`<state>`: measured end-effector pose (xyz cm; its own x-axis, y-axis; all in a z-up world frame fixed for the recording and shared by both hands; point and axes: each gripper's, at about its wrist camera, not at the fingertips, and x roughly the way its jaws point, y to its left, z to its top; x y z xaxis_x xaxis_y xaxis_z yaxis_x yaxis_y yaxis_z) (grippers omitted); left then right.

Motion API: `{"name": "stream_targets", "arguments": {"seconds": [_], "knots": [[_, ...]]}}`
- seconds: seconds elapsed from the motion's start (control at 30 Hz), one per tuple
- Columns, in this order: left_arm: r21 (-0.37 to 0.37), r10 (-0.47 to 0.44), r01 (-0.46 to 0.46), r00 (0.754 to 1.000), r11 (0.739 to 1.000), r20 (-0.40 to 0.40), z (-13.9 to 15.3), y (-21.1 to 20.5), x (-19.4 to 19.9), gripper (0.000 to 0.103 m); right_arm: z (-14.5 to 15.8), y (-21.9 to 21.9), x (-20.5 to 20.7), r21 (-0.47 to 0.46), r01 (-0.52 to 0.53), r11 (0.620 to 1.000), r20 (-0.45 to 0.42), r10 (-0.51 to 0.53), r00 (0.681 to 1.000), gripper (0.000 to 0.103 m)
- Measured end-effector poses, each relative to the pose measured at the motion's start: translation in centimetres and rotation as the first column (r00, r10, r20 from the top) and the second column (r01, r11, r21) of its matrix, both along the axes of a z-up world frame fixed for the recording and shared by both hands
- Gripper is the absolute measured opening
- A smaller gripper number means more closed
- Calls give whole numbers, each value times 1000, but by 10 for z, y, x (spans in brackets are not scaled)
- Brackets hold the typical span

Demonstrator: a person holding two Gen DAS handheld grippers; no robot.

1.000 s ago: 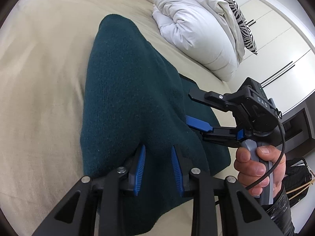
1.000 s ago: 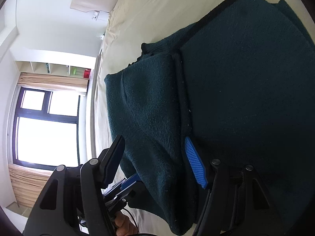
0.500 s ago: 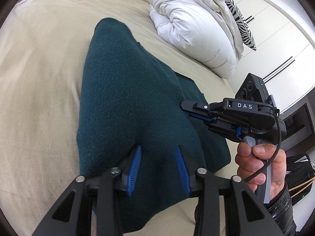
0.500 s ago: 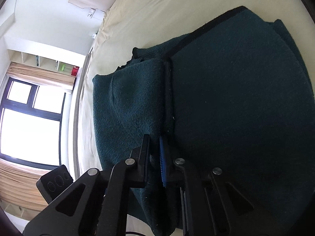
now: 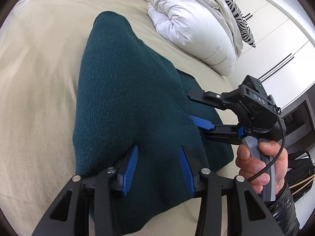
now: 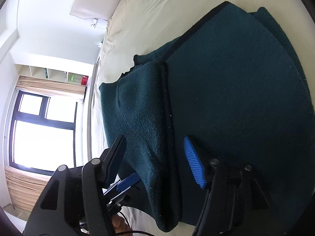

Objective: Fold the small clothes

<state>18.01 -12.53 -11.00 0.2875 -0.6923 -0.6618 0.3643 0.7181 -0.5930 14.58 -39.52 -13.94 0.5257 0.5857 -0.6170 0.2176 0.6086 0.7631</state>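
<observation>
Nearest the left wrist camera, the left gripper stands partly open over the near end of the dark green knit garment, its blue pads apart with the knit lying between them and not visibly pinched; over the last second its jaws have been opening, so the cloth it was closing on is let go. Just beyond, the right gripper, held in a hand, has snapped shut and reopened within that second; now its jaws gape about halfway and straddle the raised fold ridge of the garment, one finger either side, with nothing clamped. The garment lies flat on the beige bed sheet in stacked layers, a dark hem running along the top layer. Both releases suggest this fold is set and the next grasp is being lined up. Farther off sit the white duvet and the zebra-striped pillow.
</observation>
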Motion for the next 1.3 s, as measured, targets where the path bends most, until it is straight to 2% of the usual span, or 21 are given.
{"name": "stream_targets", "arguments": {"seconds": [0.1, 0.2, 0.27, 0.37, 0.43, 0.5, 0.57, 0.6, 0.7, 0.77, 0.87, 1.07, 1.3], "knots": [[-16, 3, -3, 1000, 1000, -13, -3, 8, 1, 39, 0, 8, 8, 3, -14, 1000, 0, 14, 1000, 61], [-32, 5, -6, 1000, 999, -25, -5, 12, 1, 36, 2, 18, 16, 5, -64, 998, -5, 64, 998, 47], [-36, 6, -7, 1000, 999, -24, -5, 14, 0, 36, -4, 24, 21, -16, -75, 997, -30, 75, 997, 45], [-35, 6, -6, 1000, 999, -20, -5, 14, -1, 36, -12, 26, 25, -28, -61, 998, -59, 60, 996, 23], [-35, 11, -12, 1000, 999, -22, -3, 14, -2, 36, -14, 30, 29, -52, -61, 997, -53, 58, 997, 15], [-42, 19, -20, 1000, 999, -22, 2, 13, -4, 40, -5, 31, 25, -108, -73, 992, -43, 69, 997, 13], [-51, 22, -23, 1000, 998, -7, 9, 12, -6, 50, 6, 27, 23, -138, -73, 988, -31, 69, 997, 12], [-57, 28, -26, 999, 998, 28, 14, 10, -8, 51, 11, 24, 22, -149, -75, 986, -23, 73, 997, 10], [-57, 18, -14, 998, 998, 64, 27, 2, -9, 54, 29, 8, 18, -205, -75, 976, -13, 74, 997, 8], [-50, 15, -11, 996, 999, 90, 33, -5, -9, 62, 43, -9, 13, -263, -67, 963, -15, 65, 998, 8], [-39, -7, 11, 995, 999, 97, 35, -16, -9, 62, 53, -35, 5, -310, -42, 950, -25, 37, 999, 8], [3, -35, 35, 994, 999, 104, 33, -37, -7, 62, 63, -74, -9, -346, -12, 938, -41, -3, 999, 8], [29, -64, 61, 991, 998, 116, 31, -54, -5, 62, 62, -81, -11, -368, -9, 930, -64, -16, 998, 8]]}}
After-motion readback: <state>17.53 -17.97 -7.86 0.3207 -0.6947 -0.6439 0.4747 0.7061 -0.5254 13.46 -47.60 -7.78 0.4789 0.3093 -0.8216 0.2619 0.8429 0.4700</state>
